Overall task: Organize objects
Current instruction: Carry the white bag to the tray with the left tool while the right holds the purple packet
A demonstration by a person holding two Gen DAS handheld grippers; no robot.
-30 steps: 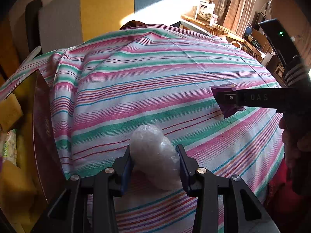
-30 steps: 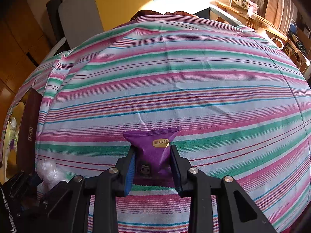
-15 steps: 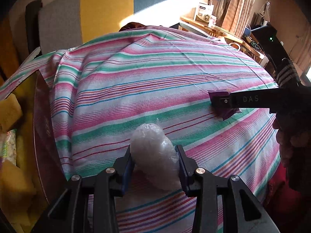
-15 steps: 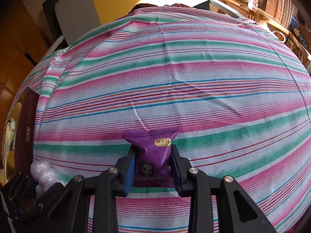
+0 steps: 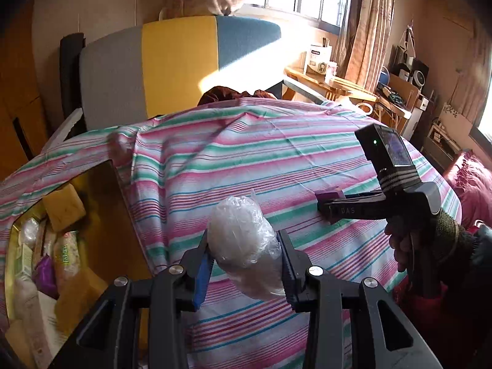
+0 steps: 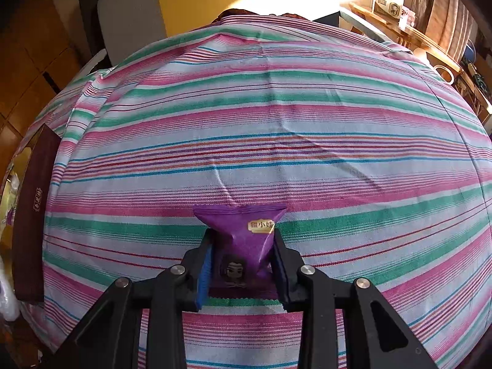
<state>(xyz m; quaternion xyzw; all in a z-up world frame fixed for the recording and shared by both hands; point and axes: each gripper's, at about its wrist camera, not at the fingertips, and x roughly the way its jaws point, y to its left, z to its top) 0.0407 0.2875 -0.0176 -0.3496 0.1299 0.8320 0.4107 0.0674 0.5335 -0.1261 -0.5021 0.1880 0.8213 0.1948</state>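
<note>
Box [image 5: 101, 215] far left, open, already holding snacks. My left tongs [image 5: 244, 264] clamped on plastic-wrapped ball [image 5: 243, 240], clear of striped cloth [image 5: 246, 160], likely box-bound. Right tongs [image 6: 243, 264] clamp purple packet [image 6: 243, 240] low over cloth.

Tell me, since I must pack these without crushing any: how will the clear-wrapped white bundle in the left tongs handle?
The clear-wrapped bundle probably gives under pressure: the left tongs pinch its sides and the film crinkles. It seems light, hanging clear of the striped cloth without sagging. The glossy film may be slippery, so it could slide out downward.
</note>
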